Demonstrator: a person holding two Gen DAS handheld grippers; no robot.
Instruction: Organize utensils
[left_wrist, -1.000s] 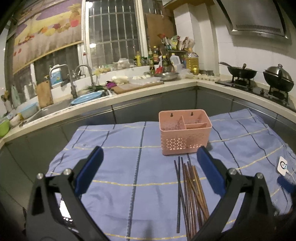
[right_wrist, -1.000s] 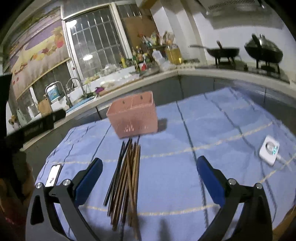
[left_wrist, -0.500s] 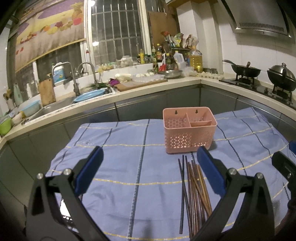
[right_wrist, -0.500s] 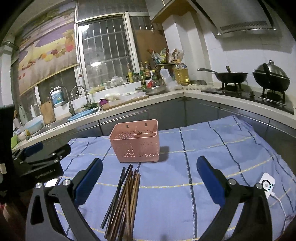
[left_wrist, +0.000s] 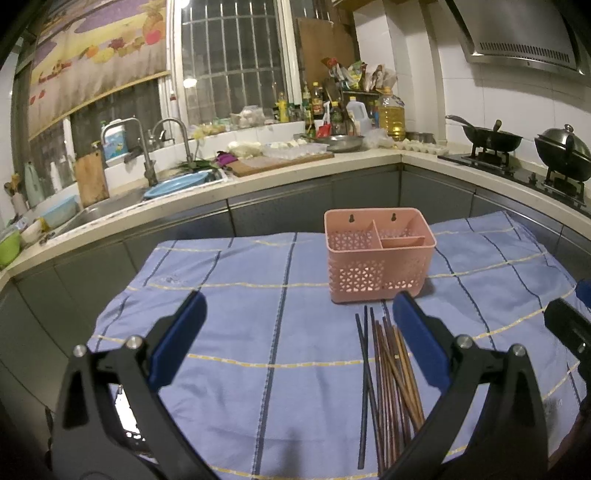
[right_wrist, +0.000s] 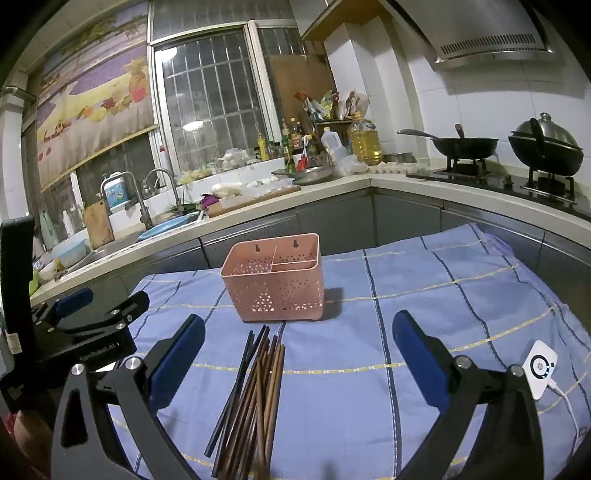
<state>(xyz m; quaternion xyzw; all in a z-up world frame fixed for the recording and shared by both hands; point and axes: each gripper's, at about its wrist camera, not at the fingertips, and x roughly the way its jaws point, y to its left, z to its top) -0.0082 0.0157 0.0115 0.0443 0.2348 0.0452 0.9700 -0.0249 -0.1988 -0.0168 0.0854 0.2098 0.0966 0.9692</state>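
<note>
A pink perforated utensil basket (left_wrist: 378, 271) with inner compartments stands upright on the blue checked cloth (left_wrist: 258, 332); it also shows in the right wrist view (right_wrist: 275, 286). Several brown and dark chopsticks (left_wrist: 388, 376) lie in a loose bundle in front of it, seen too in the right wrist view (right_wrist: 251, 398). My left gripper (left_wrist: 297, 334) is open and empty, above the cloth left of the chopsticks. My right gripper (right_wrist: 297, 349) is open and empty, above the chopsticks. The left gripper appears at the left edge of the right wrist view (right_wrist: 92, 314).
A white square device (right_wrist: 540, 367) with a cable lies on the cloth at the right. A phone (left_wrist: 123, 413) lies at the cloth's left front. Behind run a counter with a sink (left_wrist: 122, 206), a cutting board, bottles, and a stove with a wok (left_wrist: 487, 142) and a pot (left_wrist: 565, 155).
Both grippers have risen and tilted up, so the basket and chopsticks sit lower and farther in view. Jaws stay open. The objects have not moved.
</note>
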